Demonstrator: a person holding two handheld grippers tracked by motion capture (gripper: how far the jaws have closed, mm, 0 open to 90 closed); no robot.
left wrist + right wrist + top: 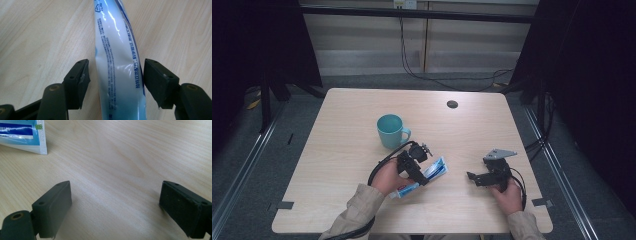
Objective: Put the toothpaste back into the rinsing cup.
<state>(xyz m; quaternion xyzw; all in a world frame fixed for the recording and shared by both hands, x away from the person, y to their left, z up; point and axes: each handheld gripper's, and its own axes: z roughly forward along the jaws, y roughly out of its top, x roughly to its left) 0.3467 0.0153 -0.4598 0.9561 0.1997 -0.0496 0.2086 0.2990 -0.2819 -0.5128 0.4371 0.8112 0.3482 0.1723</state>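
On wooden table (37,30), toothpaste tube (117,62) between left gripper (115,75) fingers (80,80), untouched.

Pale wood table (342,200), grey floor (242,170), panelled wall (362,45) (cables hanging).

The place looks like a lab recording station: a bare light-wood table (362,200) fills the middle of the frame, black curtains (597,75) hang at both edges, a dark rail (422,14) crosses the top, and cables (452,80) trail over grey floor.
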